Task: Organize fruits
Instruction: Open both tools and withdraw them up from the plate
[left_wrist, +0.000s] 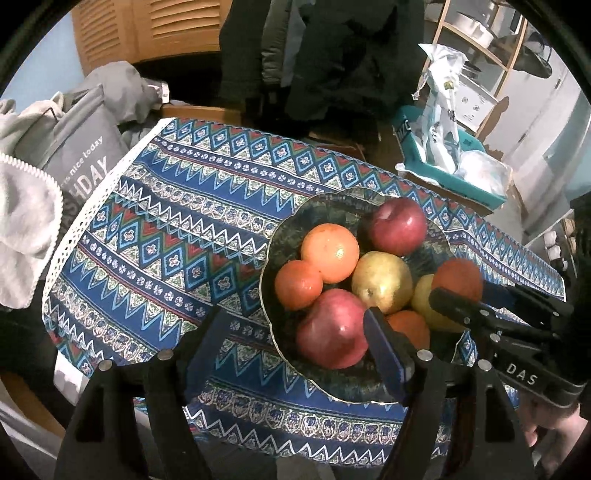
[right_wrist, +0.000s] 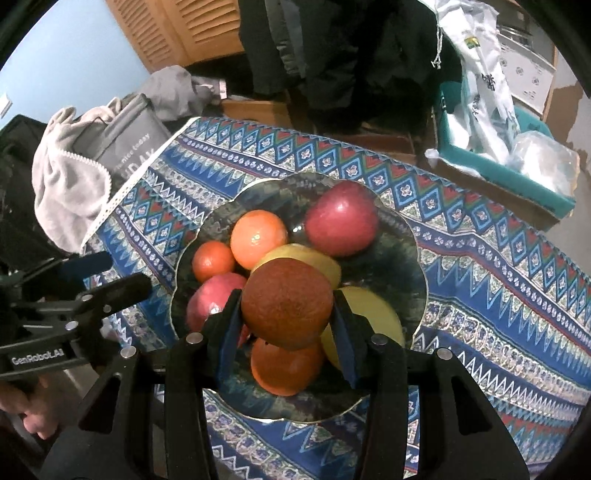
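A dark green scalloped plate (right_wrist: 413, 236) on the patterned tablecloth (right_wrist: 498, 280) holds two red apples (right_wrist: 341, 219), several oranges (right_wrist: 258, 236) and yellow fruits (right_wrist: 369, 314). My right gripper (right_wrist: 286, 301) hangs just above the pile, shut on a dark orange (right_wrist: 286, 302) with a blue pad on each side. In the left wrist view the same plate (left_wrist: 280, 229) sits right of centre. My left gripper (left_wrist: 295, 314) stands open over its near left rim, beside a red apple (left_wrist: 332, 328), with nothing pressed between the pads. The right gripper (left_wrist: 461, 291) with its orange (left_wrist: 458, 277) shows at the right.
A teal box (left_wrist: 469, 184) of white plastic bags stands past the table's far right corner. A grey laundry bag (left_wrist: 81, 155) and a white towel (left_wrist: 26, 229) crowd the left edge with its lace trim. Dark clothing (left_wrist: 332, 55) hangs behind the table.
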